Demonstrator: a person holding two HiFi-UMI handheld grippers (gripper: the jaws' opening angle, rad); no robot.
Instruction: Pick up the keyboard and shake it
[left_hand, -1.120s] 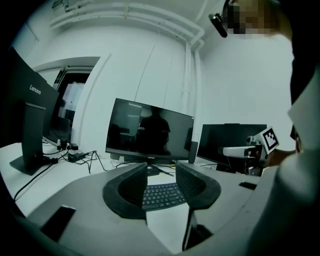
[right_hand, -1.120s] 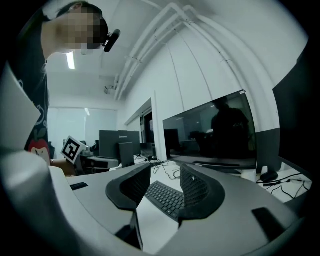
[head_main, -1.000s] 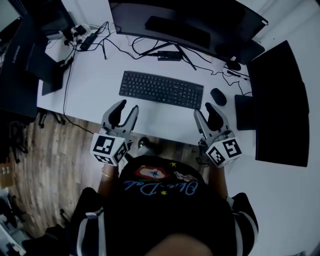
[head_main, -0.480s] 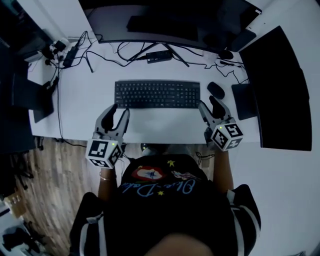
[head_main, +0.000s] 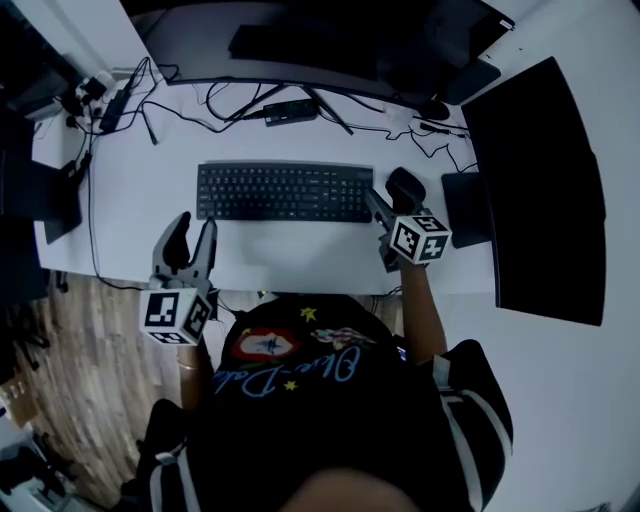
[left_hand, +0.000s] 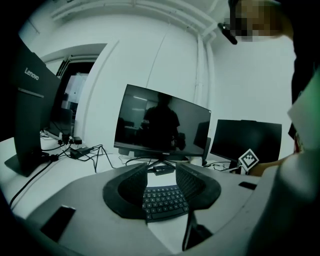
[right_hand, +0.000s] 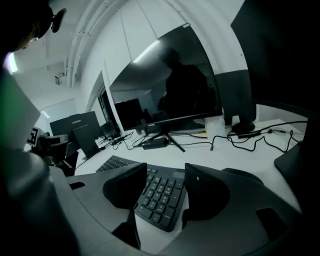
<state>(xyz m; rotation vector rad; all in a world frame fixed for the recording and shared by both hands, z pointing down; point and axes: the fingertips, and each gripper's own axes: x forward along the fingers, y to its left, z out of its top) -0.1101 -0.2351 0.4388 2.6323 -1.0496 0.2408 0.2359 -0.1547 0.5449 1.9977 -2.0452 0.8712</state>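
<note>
Lying flat on white counter (head_main: 300, 255), black keyboard (head_main: 285, 192) sits in front of monitor (head_main: 300, 45). R hand-held gripper (head_main: 390, 194) at its right end: jaws just been opening, now apart w/ that end between them, not pressing. L hand-held gripper (head_main: 192, 234) near left-front corner, released, gripping nothing.

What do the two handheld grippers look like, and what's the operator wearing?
Left gripper and right gripper match: grey bodies, dark curved jaws with textured pads, each carrying a white cube with black square markers. Operator wears a black shirt with coloured script and white-striped sleeves.
</note>
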